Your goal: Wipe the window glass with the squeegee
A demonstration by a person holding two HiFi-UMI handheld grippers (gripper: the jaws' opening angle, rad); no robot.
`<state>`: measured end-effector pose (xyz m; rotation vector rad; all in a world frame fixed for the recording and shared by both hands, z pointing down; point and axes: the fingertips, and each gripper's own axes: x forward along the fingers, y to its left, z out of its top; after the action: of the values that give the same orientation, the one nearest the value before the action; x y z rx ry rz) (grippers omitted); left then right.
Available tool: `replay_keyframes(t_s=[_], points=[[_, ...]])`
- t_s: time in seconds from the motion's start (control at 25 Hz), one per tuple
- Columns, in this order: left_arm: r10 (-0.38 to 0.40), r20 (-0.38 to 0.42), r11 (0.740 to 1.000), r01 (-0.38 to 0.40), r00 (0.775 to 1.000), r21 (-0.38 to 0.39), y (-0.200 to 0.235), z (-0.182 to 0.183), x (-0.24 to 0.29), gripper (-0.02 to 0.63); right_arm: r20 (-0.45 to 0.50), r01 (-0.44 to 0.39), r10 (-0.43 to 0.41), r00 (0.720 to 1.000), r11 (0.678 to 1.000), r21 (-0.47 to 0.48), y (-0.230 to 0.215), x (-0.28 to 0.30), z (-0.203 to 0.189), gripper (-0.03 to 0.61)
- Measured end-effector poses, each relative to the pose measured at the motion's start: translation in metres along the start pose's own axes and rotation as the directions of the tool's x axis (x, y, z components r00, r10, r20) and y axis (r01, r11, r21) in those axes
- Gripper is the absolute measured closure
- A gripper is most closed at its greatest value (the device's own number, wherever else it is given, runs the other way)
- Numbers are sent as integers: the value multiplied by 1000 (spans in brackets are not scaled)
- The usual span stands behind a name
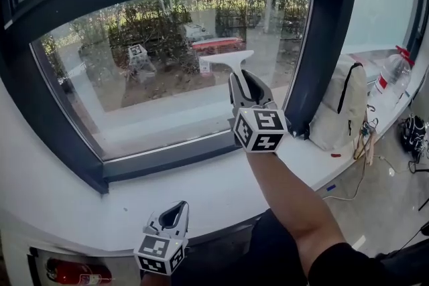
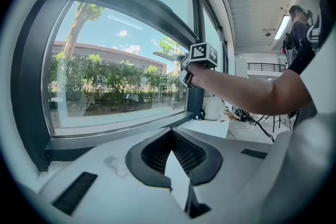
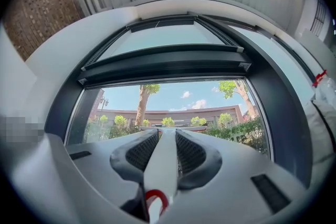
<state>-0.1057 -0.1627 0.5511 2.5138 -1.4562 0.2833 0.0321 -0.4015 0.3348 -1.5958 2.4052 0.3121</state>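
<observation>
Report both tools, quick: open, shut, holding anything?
Left tool: shut, nothing between its jaws.
Right tool: shut on the squeegee, gripping its handle.

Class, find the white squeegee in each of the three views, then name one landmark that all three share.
Head view: squeegee just above centre, in front of the glass, held up by the right tool.
Left gripper view: squeegee small, right of centre, by the window's right edge.
Right gripper view: squeegee bottom centre, clamped between the jaws.
Shared landmark: dark window frame.
</observation>
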Motion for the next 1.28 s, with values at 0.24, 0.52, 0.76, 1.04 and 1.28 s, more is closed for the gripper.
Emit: replay_keyframes(t_s=[0.24,0.52,0.76,1.04,1.28], points=[[-6,-4,1000,6,1000,12,-2,1,5,614,-55,14,-13,998,1000,27,-6,-9,-36,486],[-8,-12,1000,8,1000,13,-4,-2,8,614,-120,18,-15,993,999,30,-7,-23,-75,486],[-10,-20,1000,10,1000,12,-4,-5,11,614,-187,34,-26,982,999,42,-8,-39,-116,486],[-11,-26,1000,11,1000,10,-3,-6,12,614,-290,54,-38,956,997,48,-6,-55,-174,486],[3,-32,1000,-3,999,6,1,-9,12,614,-367,54,-39,930,998,32,-4,-63,-215,486]])
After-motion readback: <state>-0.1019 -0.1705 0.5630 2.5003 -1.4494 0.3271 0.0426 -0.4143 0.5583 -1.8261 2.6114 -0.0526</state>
